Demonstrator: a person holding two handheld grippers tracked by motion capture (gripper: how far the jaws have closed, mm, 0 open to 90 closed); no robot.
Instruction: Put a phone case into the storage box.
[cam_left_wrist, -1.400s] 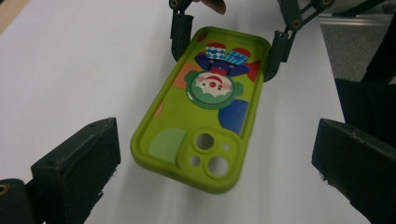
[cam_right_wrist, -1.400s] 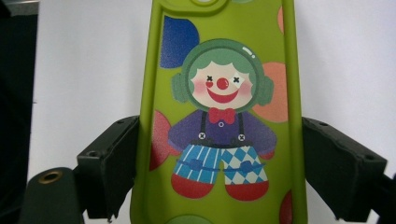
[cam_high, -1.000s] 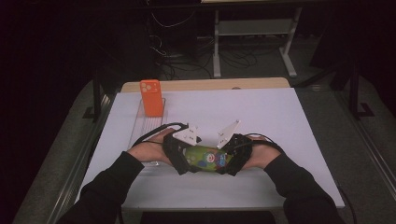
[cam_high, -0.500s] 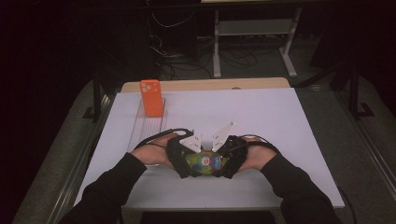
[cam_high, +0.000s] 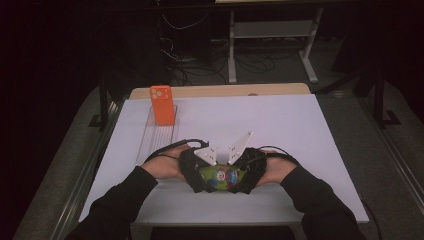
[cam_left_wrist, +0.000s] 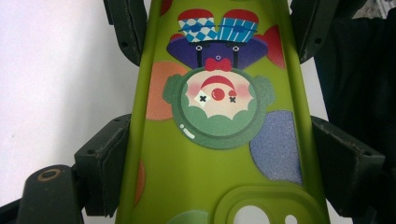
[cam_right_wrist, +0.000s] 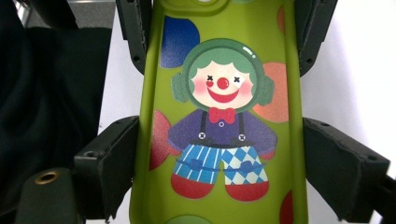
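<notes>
Both the left tongs (cam_high: 200, 172), whose jaws have just been closing, and the right tongs (cam_high: 245, 172) clamp opposite ends of the green clown phone case (cam_high: 220, 177) above the desk (cam_high: 280, 125).

High view: fixed above the person's side, facing forward and down; whole white counter (cam_high: 280, 125) seen from afar, forearms entering at 6 o'clock, dark room toward 12
Left gripper view: rides the left gripper (cam_high: 197, 172), looks along its black jaws rising from 6 o'clock; very near the green clown phone case (cam_left_wrist: 219, 116), clown upside down
Right gripper view: rides the right gripper (cam_high: 246, 172), equally near, facing the opposite way; clown upright
Shared by all views: the case (cam_high: 220, 177), (cam_right_wrist: 219, 116) and white counter beneath
</notes>
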